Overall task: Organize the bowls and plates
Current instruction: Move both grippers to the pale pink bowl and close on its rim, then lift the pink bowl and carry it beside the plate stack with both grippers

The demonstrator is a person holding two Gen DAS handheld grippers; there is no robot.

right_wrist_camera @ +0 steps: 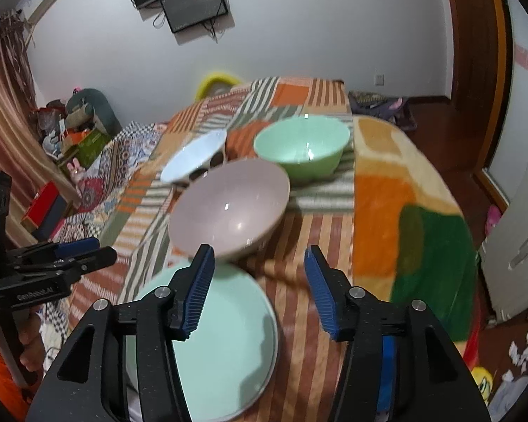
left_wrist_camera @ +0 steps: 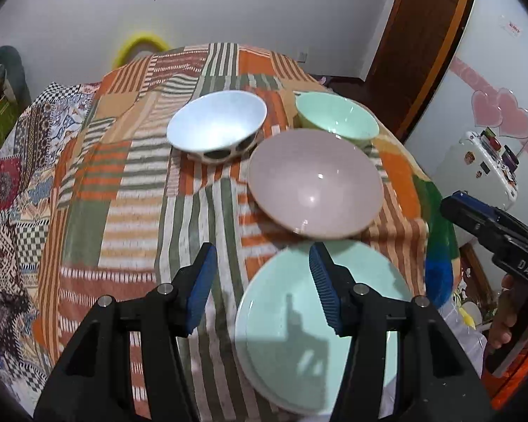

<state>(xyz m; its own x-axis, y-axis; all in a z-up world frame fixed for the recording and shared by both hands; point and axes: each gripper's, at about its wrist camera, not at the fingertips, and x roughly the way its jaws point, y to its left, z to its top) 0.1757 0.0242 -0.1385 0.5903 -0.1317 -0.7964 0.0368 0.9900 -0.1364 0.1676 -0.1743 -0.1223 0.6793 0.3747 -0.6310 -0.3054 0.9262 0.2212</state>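
Lying below both tongs [left_wrist_camera: 262, 274]: mint plate [left_wrist_camera: 288, 344]

1. A mint plate [left_wrist_camera: 316, 351] lay flat nearest the cameras.
2. A pink bowl [left_wrist_camera: 315, 184] sat upright just beyond it.
3. A white spotted bowl [left_wrist_camera: 216, 126] and a green bowl [left_wrist_camera: 336, 119] stood farthest back.

Glossy crockery on matt cloth

Smooth, shiny pink ceramic bowl [left_wrist_camera: 315, 184] and mint-green ceramic plate [left_wrist_camera: 292, 334] lie on the woven striped patchwork cloth [left_wrist_camera: 123, 204].
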